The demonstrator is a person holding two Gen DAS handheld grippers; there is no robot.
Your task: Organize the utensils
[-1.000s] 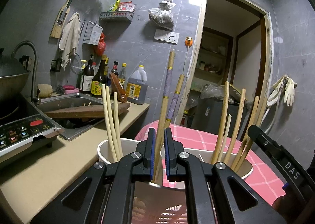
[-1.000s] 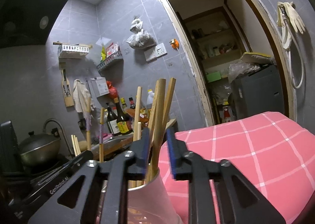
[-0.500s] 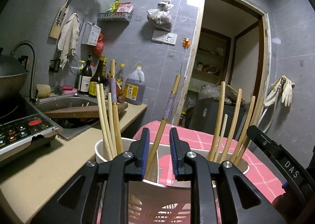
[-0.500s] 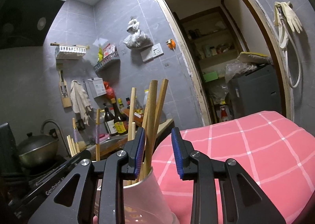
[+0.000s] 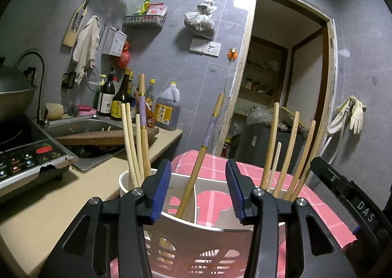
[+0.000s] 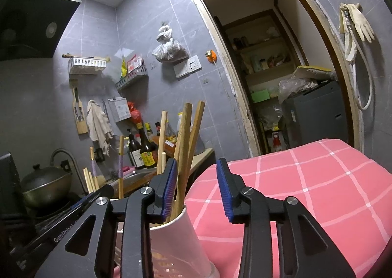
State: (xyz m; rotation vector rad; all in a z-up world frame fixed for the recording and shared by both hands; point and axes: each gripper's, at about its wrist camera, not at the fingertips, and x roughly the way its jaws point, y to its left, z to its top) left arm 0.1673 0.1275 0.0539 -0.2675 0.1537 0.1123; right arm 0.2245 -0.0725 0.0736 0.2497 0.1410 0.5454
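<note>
A second back my left gripper (image 5: 198,188) pinched the purple-banded chopstick (image 5: 201,153) — now its jaws were opening, untouched; my right gripper (image 6: 196,188) was opening — empty.

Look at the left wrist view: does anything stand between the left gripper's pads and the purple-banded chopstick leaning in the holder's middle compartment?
Nothing visible does. The left gripper is opening, and the purple-banded chopstick leans in the gap, touching neither pad, inside the holder.

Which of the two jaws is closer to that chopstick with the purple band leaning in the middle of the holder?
Left. The left gripper frames the purple-banded chopstick between its opening jaws, untouched. The right gripper, also opening, sits at the holder's other end beside the plain chopsticks.
</note>
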